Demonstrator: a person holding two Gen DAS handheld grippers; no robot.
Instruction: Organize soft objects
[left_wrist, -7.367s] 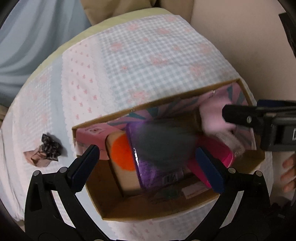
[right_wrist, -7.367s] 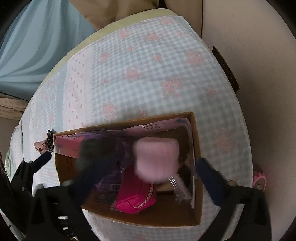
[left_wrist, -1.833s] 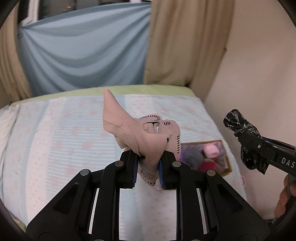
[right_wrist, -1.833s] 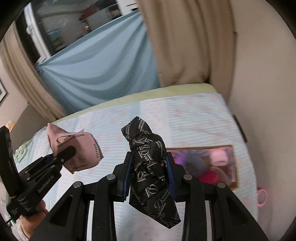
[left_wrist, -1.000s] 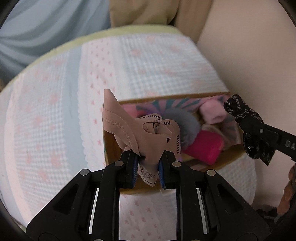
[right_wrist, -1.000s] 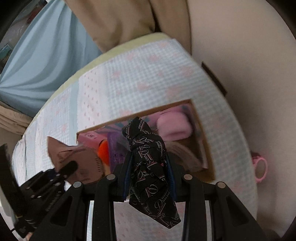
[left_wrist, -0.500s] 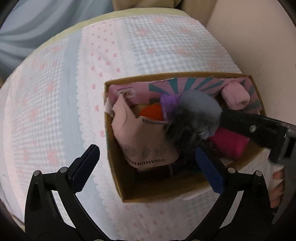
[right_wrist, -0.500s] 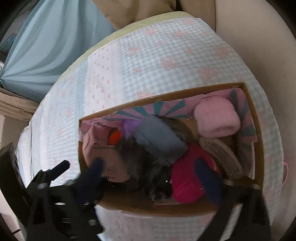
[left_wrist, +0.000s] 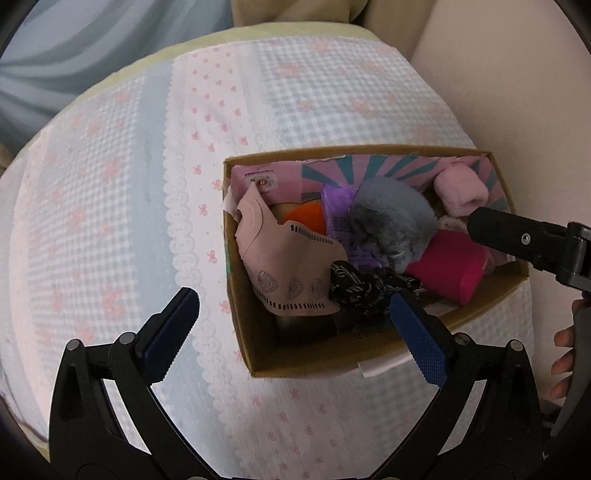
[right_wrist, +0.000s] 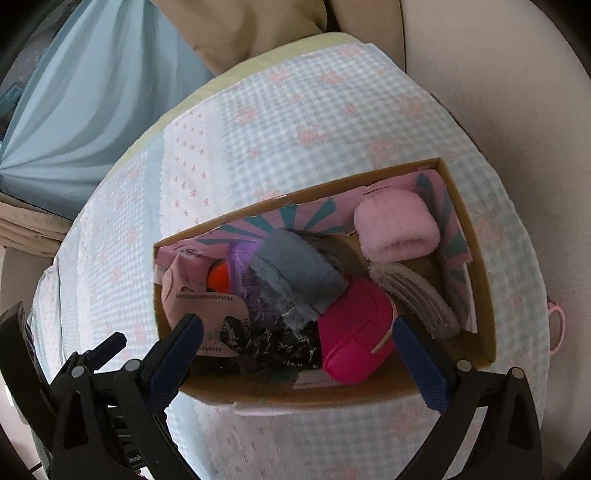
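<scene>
Both tongs (left_wrist: 291, 317) (right_wrist: 299, 345) gaping, empty, over crowded box (left_wrist: 373, 362).

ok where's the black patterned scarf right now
In the left wrist view the black patterned scarf lies inside the cardboard box, near its front, between pink mask and magenta pouch.

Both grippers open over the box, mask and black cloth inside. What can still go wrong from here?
1. The pink mask sits high against the cardboard box wall by the rim; a brush from the left gripper might tip it out.
2. The black patterned cloth lies just under the right gripper, so a finger could snag it when lifting away.
3. The box looks full; the grey fluffy item rides on top and may spill.
</scene>
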